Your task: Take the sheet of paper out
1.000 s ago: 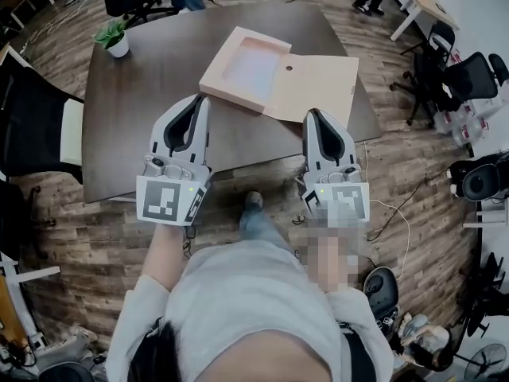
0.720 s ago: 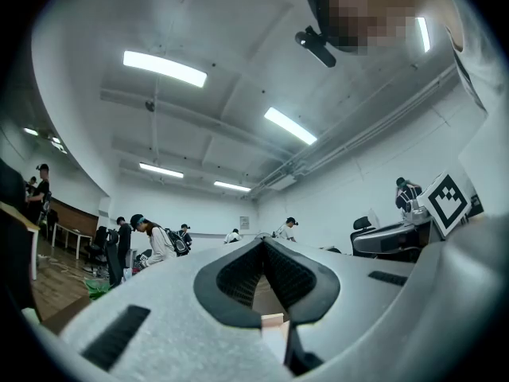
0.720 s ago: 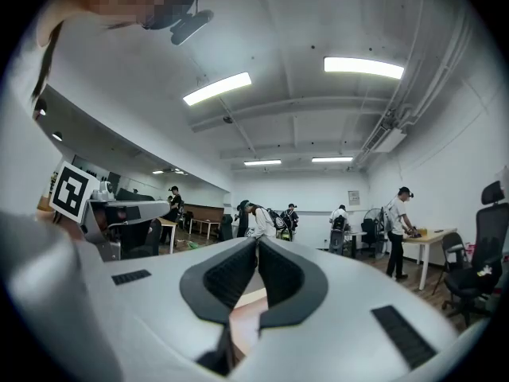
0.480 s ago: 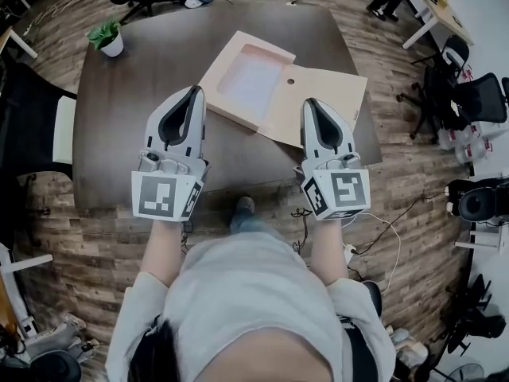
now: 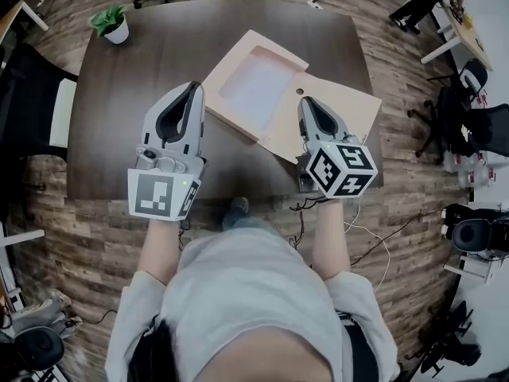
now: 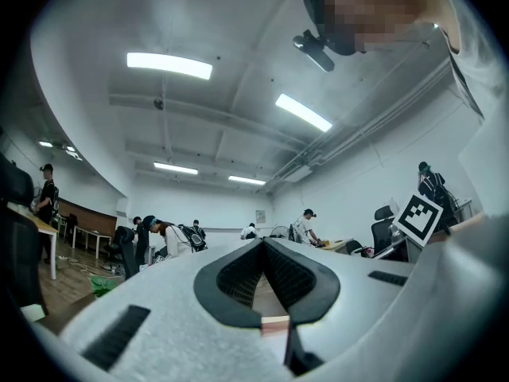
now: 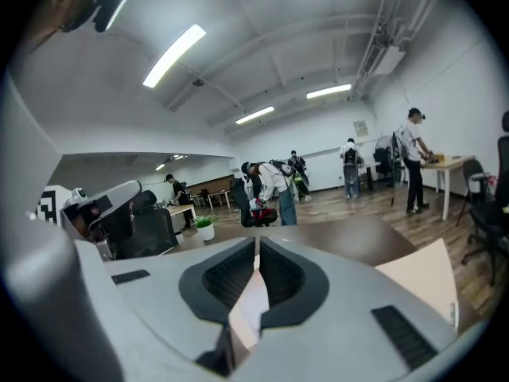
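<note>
A dark wooden table (image 5: 151,86) stands on a plank floor (image 5: 79,237) with a small potted plant (image 5: 114,24) near its far left corner, a black chair (image 5: 28,94) against its left side, and, off to the right, more black office chairs (image 5: 487,127), a white desk (image 5: 465,38) and a pale cable (image 5: 374,233) trailing across the boards.

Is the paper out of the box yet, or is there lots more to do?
Not yet. Done: the box lid lies open on the table. In hand: nothing. The left tongs and the right tongs are both shut and empty, the right by the lid. Left to do: the pale sheet lies in the tray, so it must be gripped and lifted out.
</note>
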`<act>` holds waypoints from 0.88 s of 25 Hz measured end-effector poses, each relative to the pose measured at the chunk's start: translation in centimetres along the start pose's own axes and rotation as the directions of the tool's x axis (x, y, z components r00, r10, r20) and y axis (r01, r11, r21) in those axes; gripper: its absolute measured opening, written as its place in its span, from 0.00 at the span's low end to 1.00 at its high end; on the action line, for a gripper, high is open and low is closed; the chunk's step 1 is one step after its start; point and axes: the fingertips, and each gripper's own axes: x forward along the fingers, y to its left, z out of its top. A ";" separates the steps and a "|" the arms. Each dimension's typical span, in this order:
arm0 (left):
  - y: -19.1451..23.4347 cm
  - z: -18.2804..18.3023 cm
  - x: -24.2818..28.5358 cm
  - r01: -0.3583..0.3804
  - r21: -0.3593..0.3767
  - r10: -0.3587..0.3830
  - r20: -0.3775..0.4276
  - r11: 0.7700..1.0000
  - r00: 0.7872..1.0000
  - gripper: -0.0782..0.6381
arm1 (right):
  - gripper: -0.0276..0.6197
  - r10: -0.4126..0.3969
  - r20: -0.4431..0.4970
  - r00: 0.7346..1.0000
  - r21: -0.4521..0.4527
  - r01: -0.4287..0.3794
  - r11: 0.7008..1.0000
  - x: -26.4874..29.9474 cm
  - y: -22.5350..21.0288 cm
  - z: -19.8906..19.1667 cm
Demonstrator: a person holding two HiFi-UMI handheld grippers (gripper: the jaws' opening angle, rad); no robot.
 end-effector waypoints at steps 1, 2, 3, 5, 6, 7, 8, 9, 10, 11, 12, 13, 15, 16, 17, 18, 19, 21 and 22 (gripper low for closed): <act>0.1 -0.2 0.2 -0.007 0.002 0.007 -0.005 1.000 1.000 0.12 | 0.07 0.015 -0.021 1.000 0.040 -0.014 0.999 0.7 -0.4 -0.6; 0.2 -0.5 0.4 -0.013 0.003 0.013 -0.010 1.000 1.000 0.12 | 0.07 0.027 -0.040 0.999 0.081 -0.024 0.996 1.4 -0.9 -1.3; 0.3 -0.7 0.5 -0.019 0.004 0.019 -0.016 1.000 1.000 0.12 | 0.07 0.037 -0.059 0.998 0.117 -0.030 0.993 2.1 -1.3 -2.0; 0.4 -1.2 0.9 -0.029 0.005 0.029 -0.030 1.000 0.999 0.12 | 0.07 0.055 -0.102 0.993 0.175 -0.036 0.984 3.2 -2.2 -3.4; 0.4 -1.4 1.0 -0.033 0.005 0.033 -0.036 0.999 0.999 0.12 | 0.07 0.063 -0.124 0.990 0.199 -0.037 0.979 3.8 -2.5 -4.2; 0.4 -1.7 1.2 -0.036 0.004 0.036 -0.041 0.999 0.999 0.12 | 0.07 0.071 -0.143 0.987 0.222 -0.038 0.974 4.3 -2.9 -5.0; 0.4 -2.0 1.4 -0.038 0.004 0.038 -0.046 0.999 0.998 0.12 | 0.07 0.078 -0.160 0.984 0.244 -0.037 0.969 4.7 -3.3 -5.6; 0.4 -2.2 1.6 -0.039 0.005 0.039 -0.051 0.999 0.998 0.12 | 0.07 0.085 -0.174 0.981 0.266 -0.036 0.963 5.2 -3.6 -6.3; 0.3 -2.5 1.9 -0.039 0.006 0.039 -0.056 0.999 0.998 0.12 | 0.07 0.091 -0.187 0.978 0.288 -0.034 0.957 5.6 -4.0 -6.9; 0.2 -2.7 2.0 -0.039 0.007 0.039 -0.062 0.999 0.997 0.12 | 0.07 0.096 -0.199 0.975 0.310 -0.030 0.950 6.0 -4.4 -7.5; 0.2 -2.9 2.2 -0.039 0.008 0.040 -0.067 0.999 0.997 0.12 | 0.07 0.100 -0.211 0.972 0.332 -0.025 0.943 6.4 -4.7 -8.1; 0.2 -3.1 2.3 -0.041 0.008 0.041 -0.072 0.999 0.997 0.12 | 0.07 0.104 -0.224 0.969 0.355 -0.018 0.935 6.7 -5.0 -8.7; 0.3 -3.4 2.5 -0.045 0.009 0.046 -0.084 0.999 0.995 0.12 | 0.07 0.117 -0.246 0.962 0.405 -0.007 0.914 7.5 -5.5 -10.0; 0.3 -3.6 2.5 -0.047 0.010 0.048 -0.090 0.999 0.995 0.12 | 0.07 0.126 -0.255 0.959 0.431 -0.004 0.902 7.8 -5.6 -10.6; 0.3 -3.8 2.6 -0.049 0.011 0.050 -0.097 0.999 0.994 0.12 | 0.07 0.136 -0.263 0.955 0.459 0.000 0.889 8.1 -5.8 -11.3; 0.3 -4.0 2.5 -0.050 0.012 0.051 -0.104 0.999 0.993 0.12 | 0.07 0.146 -0.268 0.952 0.488 0.003 0.873 8.4 -5.9 -12.0; 0.2 -4.2 2.5 -0.051 0.013 0.052 -0.111 0.999 0.992 0.12 | 0.08 0.157 -0.272 0.949 0.519 0.007 0.855 8.7 -6.0 -12.6; 0.2 -4.6 2.5 -0.053 0.016 0.054 -0.123 0.998 0.991 0.12 | 0.15 0.181 -0.275 0.944 0.578 0.012 0.816 9.2 -6.1 -13.9; 0.2 -4.7 2.5 -0.053 0.018 0.055 -0.128 0.998 0.990 0.12 | 0.17 0.194 -0.277 0.941 0.604 0.013 0.797 9.5 -6.2 -14.4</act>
